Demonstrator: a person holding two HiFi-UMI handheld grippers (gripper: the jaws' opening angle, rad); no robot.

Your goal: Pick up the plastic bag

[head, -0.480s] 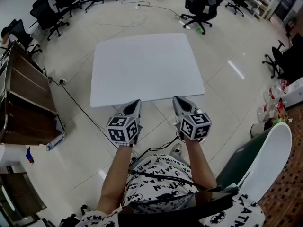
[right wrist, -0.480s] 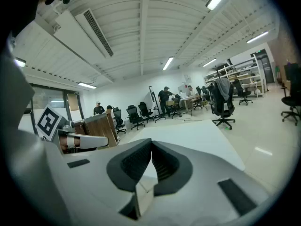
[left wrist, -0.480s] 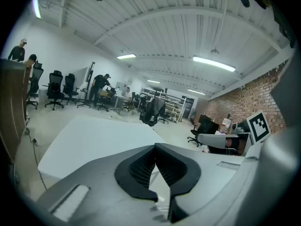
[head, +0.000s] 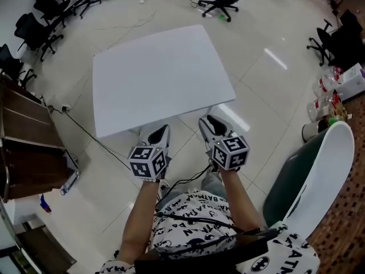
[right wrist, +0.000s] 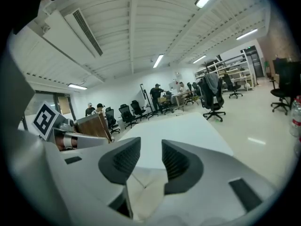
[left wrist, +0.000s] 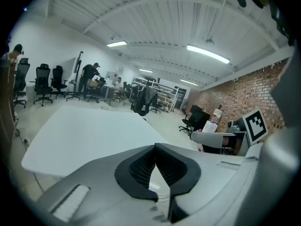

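Head view shows a person standing with both arms out. The left claw (head: 162, 131) and right claw (head: 210, 124) are side by side, tilted a little downward, their tips at the near edge of a flat white rectangular table (head: 159, 73) that stretches away ahead of them. Seen along its own jaws, the left claw is closed, pad tips meeting and nothing between them. The right claw is partly open, with a clear gap between its ribbed pads and only the table beyond. Neither claw holds anything. The plastic bag does not show in any view: the table surface ahead of the claws looks bare, and nothing bag-like lies on the pale glossy floor (head: 268, 90) to either side of them, though a thin clear film could be hard to spot against white. I judge the task is at its very start, in the search-and-approach stage, with no pick begun. The next move calls for finding the bag first, probably by sweeping the gaze beyond or beside the claws. One claw then needs bringing over it with the jaws spread wide enough to gather a fold of film, so the left claw would have to open before it could help.
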